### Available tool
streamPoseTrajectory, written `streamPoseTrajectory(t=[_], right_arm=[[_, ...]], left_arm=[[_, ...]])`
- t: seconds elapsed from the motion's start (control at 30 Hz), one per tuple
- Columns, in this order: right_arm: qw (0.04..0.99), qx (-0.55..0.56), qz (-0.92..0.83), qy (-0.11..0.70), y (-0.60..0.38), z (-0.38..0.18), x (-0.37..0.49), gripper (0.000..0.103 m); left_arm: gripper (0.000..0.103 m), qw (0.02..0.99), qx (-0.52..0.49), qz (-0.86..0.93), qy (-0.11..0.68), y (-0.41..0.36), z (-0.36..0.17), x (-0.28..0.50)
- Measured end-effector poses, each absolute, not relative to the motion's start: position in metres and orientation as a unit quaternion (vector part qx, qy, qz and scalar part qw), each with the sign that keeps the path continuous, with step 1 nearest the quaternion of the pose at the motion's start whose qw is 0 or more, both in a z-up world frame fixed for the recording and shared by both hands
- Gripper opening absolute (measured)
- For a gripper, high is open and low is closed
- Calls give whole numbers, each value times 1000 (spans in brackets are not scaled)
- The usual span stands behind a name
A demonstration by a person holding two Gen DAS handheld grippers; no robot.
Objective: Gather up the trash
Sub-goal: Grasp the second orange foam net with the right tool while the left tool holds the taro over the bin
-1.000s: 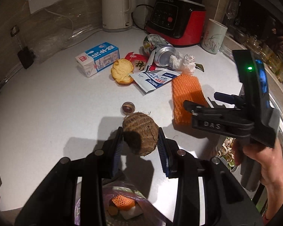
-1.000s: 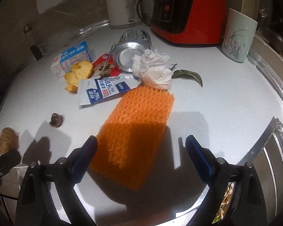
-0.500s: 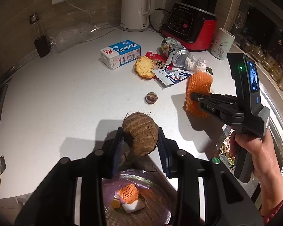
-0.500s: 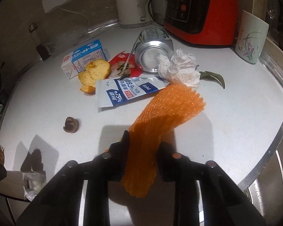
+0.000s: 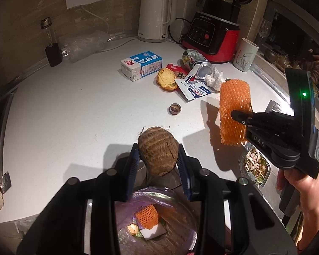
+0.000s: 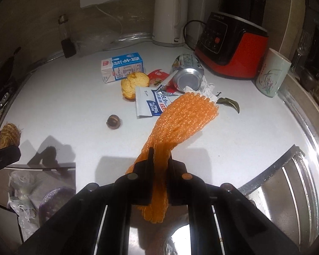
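Above the white counter point(image 5: 53, 127), right gripper point(image 6: 160, 159) pinched on orange foam netting point(image 6: 180, 119), left gripper point(image 5: 157, 159) around fibrous root point(image 5: 158, 150).

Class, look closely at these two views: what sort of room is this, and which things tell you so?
Most likely a home kitchen: a white countertop carries an electric kettle and a red blender base, with a steel sink alongside.

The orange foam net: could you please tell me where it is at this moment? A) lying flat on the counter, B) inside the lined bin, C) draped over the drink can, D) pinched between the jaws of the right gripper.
D: the right gripper has its jaws closed on the orange foam net, which hangs lifted off the white counter in the left wrist view.
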State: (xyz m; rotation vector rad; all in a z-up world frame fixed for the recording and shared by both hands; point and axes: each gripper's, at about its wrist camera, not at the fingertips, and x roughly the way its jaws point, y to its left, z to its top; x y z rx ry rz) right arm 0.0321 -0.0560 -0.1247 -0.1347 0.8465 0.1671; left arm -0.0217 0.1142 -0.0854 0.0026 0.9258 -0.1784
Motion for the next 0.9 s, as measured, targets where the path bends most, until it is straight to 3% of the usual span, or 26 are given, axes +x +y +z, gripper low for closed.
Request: streamPoseTrajectory(t=[0.4,0.9], right_arm=[[928,-101,71,351,-27,-72,-42,10],[930,-118,79,339,31,-73,-135,10]], left_arm=[[35,901,20,-113,419,121,-66,-59],[35,898,43,-147,413,142,-70,-115]])
